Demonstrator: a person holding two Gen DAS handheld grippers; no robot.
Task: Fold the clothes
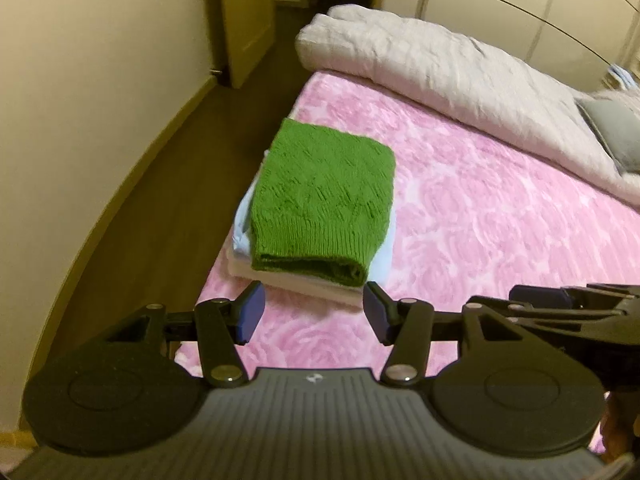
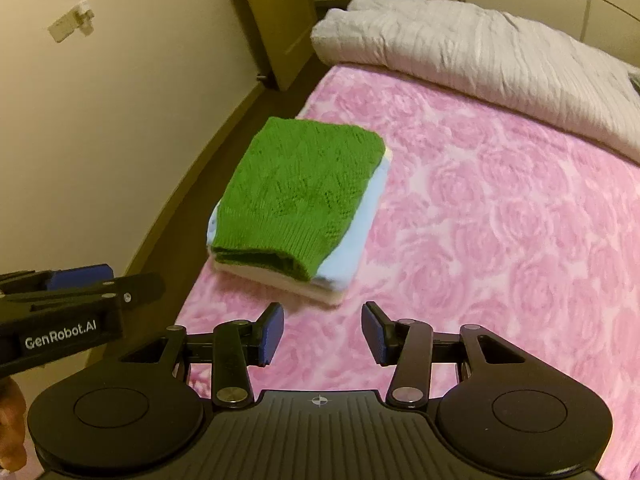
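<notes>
A folded green knit sweater lies on top of a stack of folded clothes, over a light blue garment and a white one, near the left edge of the pink floral bedspread. My left gripper is open and empty, just short of the stack's near edge. My right gripper is open and empty, a little back from the same stack, where the green sweater tops the light blue layer. The left gripper's body shows at the left of the right wrist view.
A rolled pale grey duvet lies across the far side of the bed, with a grey pillow at the right. The bed's left edge drops to a dark wood floor beside a cream wall and an open door.
</notes>
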